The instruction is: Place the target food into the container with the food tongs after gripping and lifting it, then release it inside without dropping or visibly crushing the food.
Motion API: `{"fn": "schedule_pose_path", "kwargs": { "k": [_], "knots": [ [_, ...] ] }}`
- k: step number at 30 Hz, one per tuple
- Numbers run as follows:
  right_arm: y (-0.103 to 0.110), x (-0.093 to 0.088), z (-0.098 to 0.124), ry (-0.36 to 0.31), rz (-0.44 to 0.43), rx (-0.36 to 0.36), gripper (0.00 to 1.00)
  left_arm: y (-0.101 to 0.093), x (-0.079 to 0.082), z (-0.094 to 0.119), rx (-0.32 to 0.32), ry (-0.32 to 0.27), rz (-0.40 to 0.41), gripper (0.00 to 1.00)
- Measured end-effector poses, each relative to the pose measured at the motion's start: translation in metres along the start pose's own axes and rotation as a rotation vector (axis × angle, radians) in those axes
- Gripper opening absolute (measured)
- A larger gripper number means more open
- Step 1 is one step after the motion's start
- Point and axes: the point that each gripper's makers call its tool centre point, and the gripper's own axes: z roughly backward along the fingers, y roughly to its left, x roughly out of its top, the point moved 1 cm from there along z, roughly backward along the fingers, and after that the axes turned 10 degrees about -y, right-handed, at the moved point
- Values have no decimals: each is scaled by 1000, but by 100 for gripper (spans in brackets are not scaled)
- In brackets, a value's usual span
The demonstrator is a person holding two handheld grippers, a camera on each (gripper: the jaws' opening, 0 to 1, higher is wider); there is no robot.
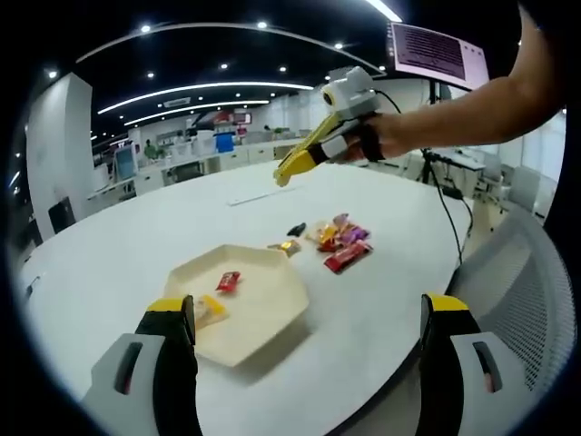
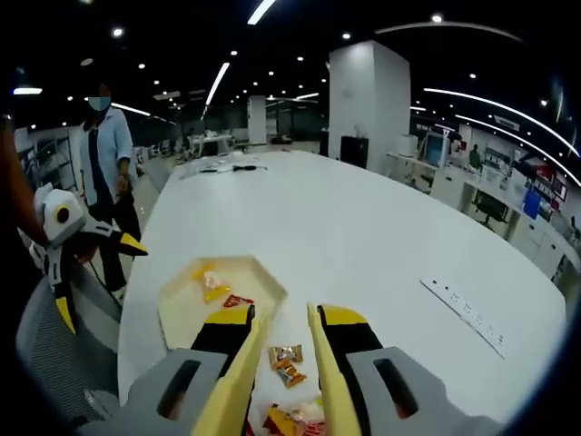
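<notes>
Right claw [image 2: 282, 363] holds tongs [image 2: 277, 386] over candies [image 2: 285, 361].

Bright, even light from ceiling strips [image 1: 204, 88] and spotlights falls on the white bench [image 2: 363, 236], shadows soft, fisheye bending strong at the edges, detail sharp.

A cream hexagonal tray [image 1: 259, 304] sits on a white desk [image 1: 118, 254], holding a red-wrapped candy [image 1: 228, 282] and a yellow one [image 1: 211, 309]. Beyond it lies a loose pile of wrapped sweets [image 1: 338, 241]. The left claw [image 1: 309, 331] stands wide apart in the foreground (tips yellow), while the right claw [image 1: 286, 173] hovers above the desk, holding yellow tongs.
</notes>
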Motion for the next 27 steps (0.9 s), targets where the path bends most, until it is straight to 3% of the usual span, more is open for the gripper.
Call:
{"fn": "schedule_pose_path", "kwargs": {
  "k": [16,27],
  "knots": [
    [-4,-30,-4,6,-21,28,26,-3,-8,-2,-15,40,-16,100],
    [-2,-62,-13,55,-12,62,26,-3,-10,-2,-14,50,-12,100]
  ]
}}
